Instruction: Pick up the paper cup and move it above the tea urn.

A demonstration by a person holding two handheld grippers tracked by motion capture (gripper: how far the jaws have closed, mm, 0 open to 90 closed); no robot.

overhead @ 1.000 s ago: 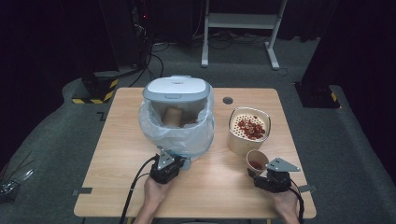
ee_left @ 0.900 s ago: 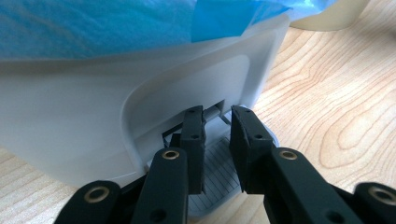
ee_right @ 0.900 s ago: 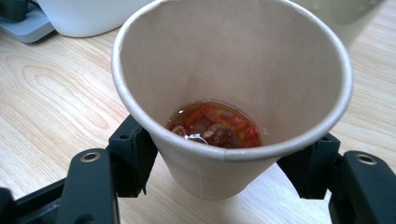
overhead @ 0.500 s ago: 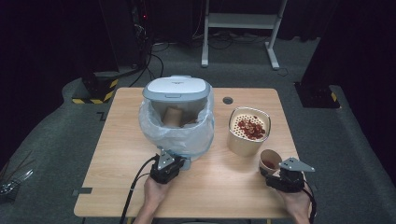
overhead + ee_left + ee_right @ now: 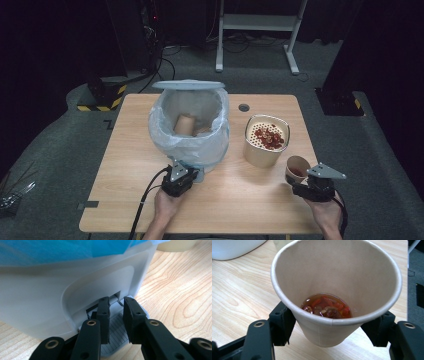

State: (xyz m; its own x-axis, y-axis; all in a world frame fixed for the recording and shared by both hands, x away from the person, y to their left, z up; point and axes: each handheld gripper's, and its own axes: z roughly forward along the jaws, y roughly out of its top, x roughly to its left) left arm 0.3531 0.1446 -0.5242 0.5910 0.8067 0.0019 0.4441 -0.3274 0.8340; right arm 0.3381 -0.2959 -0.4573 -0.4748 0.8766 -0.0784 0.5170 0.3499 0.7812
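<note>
A white pedal bin (image 5: pixel 192 145) lined with a clear bag stands mid-table, its lid (image 5: pixel 189 85) raised. A paper cup (image 5: pixel 184 124) lies inside it. My left gripper (image 5: pixel 194 173) is at the bin's base, shut, its jaws resting on the grey foot pedal (image 5: pixel 117 325) with nothing between them (image 5: pixel 116 305). My right gripper (image 5: pixel 299 180) near the table's right edge is shut on a brown paper cup (image 5: pixel 297 167). In the right gripper view that cup (image 5: pixel 337 277) tilts toward the camera, with red bits in liquid (image 5: pixel 325 306) at its bottom.
A beige pot (image 5: pixel 260 155) with a perforated insert full of red pieces stands between the bin and the held cup. The wooden table (image 5: pixel 135 150) has a small round hole (image 5: pixel 243 107) at the back. Cables trail off the front edge.
The bin's lid has swung up from closed to open. My right gripper carried the paper cup to the right and slightly up. The left gripper stayed at the pedal.
</note>
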